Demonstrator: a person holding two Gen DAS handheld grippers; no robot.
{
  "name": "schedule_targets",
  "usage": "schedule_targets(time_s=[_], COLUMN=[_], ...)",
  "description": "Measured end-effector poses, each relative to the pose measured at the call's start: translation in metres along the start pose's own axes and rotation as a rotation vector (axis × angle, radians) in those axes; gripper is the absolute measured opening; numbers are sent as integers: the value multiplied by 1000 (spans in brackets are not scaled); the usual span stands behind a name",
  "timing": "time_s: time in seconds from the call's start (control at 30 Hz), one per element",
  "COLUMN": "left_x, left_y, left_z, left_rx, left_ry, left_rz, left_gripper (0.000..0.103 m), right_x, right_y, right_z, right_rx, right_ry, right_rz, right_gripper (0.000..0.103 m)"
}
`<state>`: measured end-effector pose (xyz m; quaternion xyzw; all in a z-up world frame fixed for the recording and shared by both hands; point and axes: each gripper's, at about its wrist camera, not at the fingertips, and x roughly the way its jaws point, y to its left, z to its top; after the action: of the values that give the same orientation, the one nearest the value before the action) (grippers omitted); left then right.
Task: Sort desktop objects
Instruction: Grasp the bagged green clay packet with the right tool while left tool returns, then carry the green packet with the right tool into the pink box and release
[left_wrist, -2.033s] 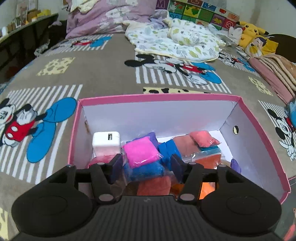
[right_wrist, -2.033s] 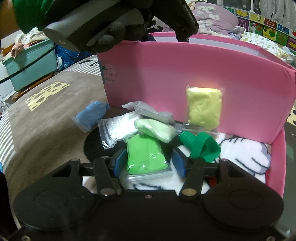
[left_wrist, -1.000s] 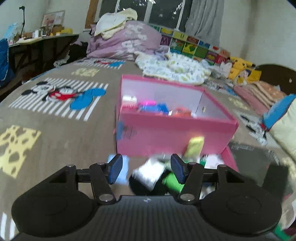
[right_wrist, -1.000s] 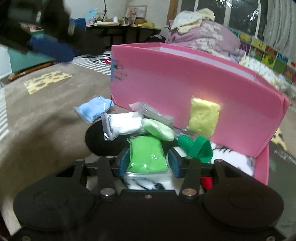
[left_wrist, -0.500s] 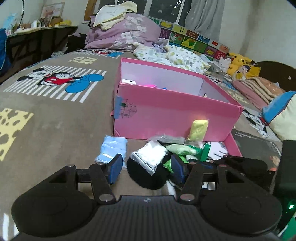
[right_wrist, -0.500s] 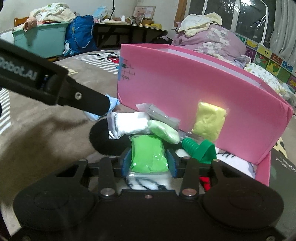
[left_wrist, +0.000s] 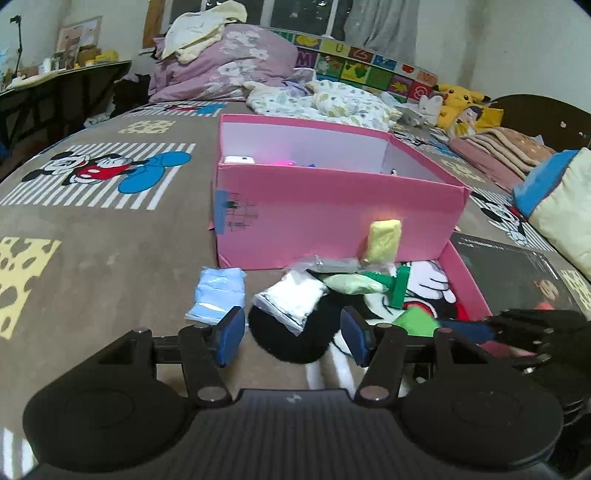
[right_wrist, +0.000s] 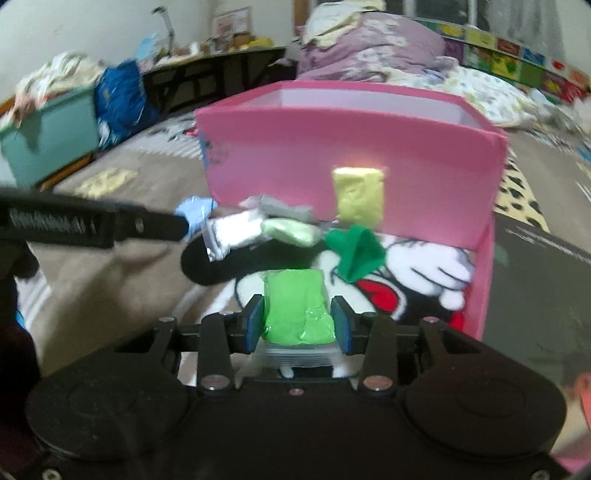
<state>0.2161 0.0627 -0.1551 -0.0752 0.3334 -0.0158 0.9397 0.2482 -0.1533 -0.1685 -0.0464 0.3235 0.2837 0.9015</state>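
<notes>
The right gripper pinches the bright green clay bag, long axis pointing at the pink box directly ahead in upper-centre frame; the left gripper stands spread, empty.

Brown Mickey-print blanket is covering the bed. Purple bedding is lying piled at the far end under a dark window. Alphabet mat is lining the white wall. Dark desk is standing left.
</notes>
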Motion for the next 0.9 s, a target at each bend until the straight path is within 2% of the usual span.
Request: schedule_targets(time_s=[0.27,0.53,0.77,0.9], left_x=[-2,0,3,1], left_y=[0,-1,-2,-9], left_z=[-1,-3,-4,-4], left_rx=[7,11,14,68], left_ry=[1,8,11,-7], left_rz=[0,-12,-21,16], left_gripper=[56,56,56,56], right_x=[-45,-76,-81,-76], right_y=[9,23,19,12], right_z=[5,28,60,78], right_rx=[71,31,21,17], right_ry=[-49,-107,-139,-149], right_rz=[6,10,13,7], right_gripper=[39,39,39,39])
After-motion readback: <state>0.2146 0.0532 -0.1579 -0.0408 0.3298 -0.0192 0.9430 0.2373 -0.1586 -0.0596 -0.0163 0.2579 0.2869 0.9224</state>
